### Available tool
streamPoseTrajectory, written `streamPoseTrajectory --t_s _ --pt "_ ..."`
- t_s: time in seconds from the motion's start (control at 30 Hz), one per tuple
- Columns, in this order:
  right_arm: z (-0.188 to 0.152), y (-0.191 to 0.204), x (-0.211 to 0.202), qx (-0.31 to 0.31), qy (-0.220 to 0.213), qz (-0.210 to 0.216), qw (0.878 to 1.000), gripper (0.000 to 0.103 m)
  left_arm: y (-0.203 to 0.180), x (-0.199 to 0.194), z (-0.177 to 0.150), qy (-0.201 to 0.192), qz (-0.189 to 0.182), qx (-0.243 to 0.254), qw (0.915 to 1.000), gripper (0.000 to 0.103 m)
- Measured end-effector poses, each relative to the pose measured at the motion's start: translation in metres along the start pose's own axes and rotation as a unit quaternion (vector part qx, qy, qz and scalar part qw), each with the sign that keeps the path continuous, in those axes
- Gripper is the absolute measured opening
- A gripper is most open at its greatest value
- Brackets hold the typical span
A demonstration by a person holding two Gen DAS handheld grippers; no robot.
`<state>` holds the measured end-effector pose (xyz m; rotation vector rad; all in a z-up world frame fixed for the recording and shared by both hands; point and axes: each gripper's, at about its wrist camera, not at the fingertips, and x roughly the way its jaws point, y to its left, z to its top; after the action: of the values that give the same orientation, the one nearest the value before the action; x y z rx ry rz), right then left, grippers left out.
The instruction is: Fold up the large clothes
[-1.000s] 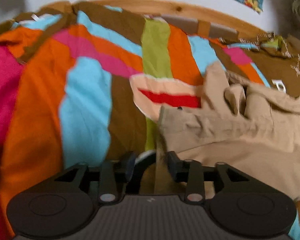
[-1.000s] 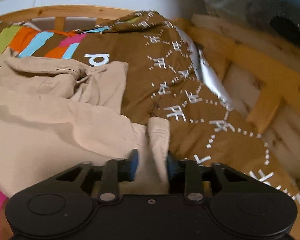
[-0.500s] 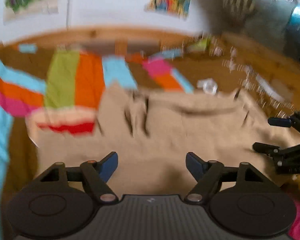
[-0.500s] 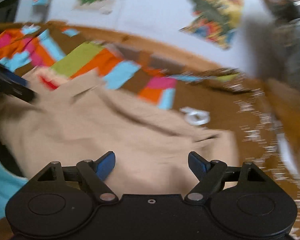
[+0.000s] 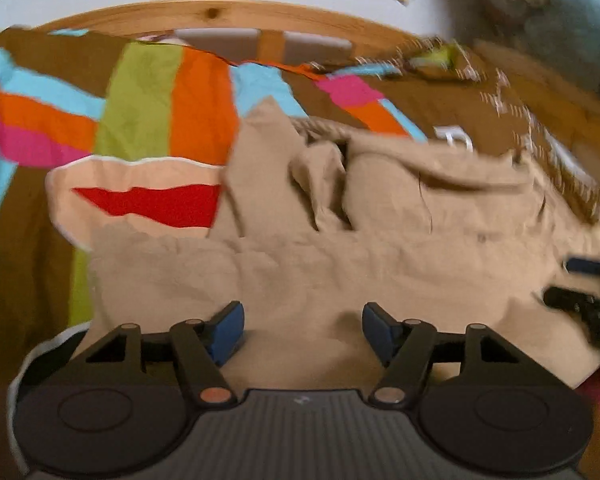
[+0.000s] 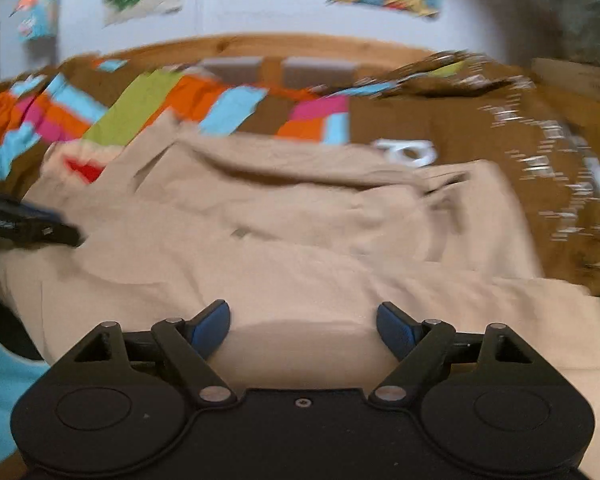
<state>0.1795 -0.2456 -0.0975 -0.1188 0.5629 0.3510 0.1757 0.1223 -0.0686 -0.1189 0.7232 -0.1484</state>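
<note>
Since release, grippers (image 5: 303, 330) wide, seemingly unobstructed.

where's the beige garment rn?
The beige garment lies spread on the patchwork bedcover, filling the lower centre of both wrist views, just ahead of both open tools, with the wooden headboard beyond it.

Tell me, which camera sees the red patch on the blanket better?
The left wrist view. There the red patch shows as a wide, clear stripe inside a peach shape, beside the beige garment. In the right wrist view only a little corner of it peeks out at the garment's far left edge, and it is blurry.
</note>
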Motion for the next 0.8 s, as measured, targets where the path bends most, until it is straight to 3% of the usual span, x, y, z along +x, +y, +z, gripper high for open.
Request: streamPoseTrajectory --t_s 0.1,0.2,0.4,0.5,0.57,0.7,0.8 --pt "-0.002 -0.018 -0.032 0.063 -0.031 -0.047 0.996 0.085 0.006 -0.018 0.004 -0.002 -0.020 -0.033 0.9993 0.079" --pt "-0.012 -0.033 -0.030 0.076 0.014 -0.101 0.992 0.086 0.007 -0.008 0.001 0.031 0.005 -0.029 0.9991 0.078" --pt "-0.025 -0.034 -0.015 0.063 0.019 -0.092 0.994 0.094 -0.002 0.003 -0.010 0.016 0.022 0.028 0.9992 0.079" --pt "-0.021 -0.039 -0.027 0.079 0.015 -0.080 0.994 0.093 0.002 -0.008 -0.007 0.019 0.020 -0.001 0.9996 0.081" --pt "-0.020 -0.041 -0.049 0.097 0.004 -0.084 0.992 0.093 0.004 -0.027 -0.003 0.019 0.026 -0.032 0.9990 0.091" --pt "-0.032 -0.040 -0.100 0.127 -0.022 -0.074 0.989 0.099 -0.004 -0.063 0.002 0.024 0.034 -0.044 0.9982 0.097" --pt "-0.048 -0.045 -0.117 0.181 0.001 -0.072 0.981 0.099 -0.014 -0.083 0.000 0.040 0.026 -0.058 0.9972 0.101"
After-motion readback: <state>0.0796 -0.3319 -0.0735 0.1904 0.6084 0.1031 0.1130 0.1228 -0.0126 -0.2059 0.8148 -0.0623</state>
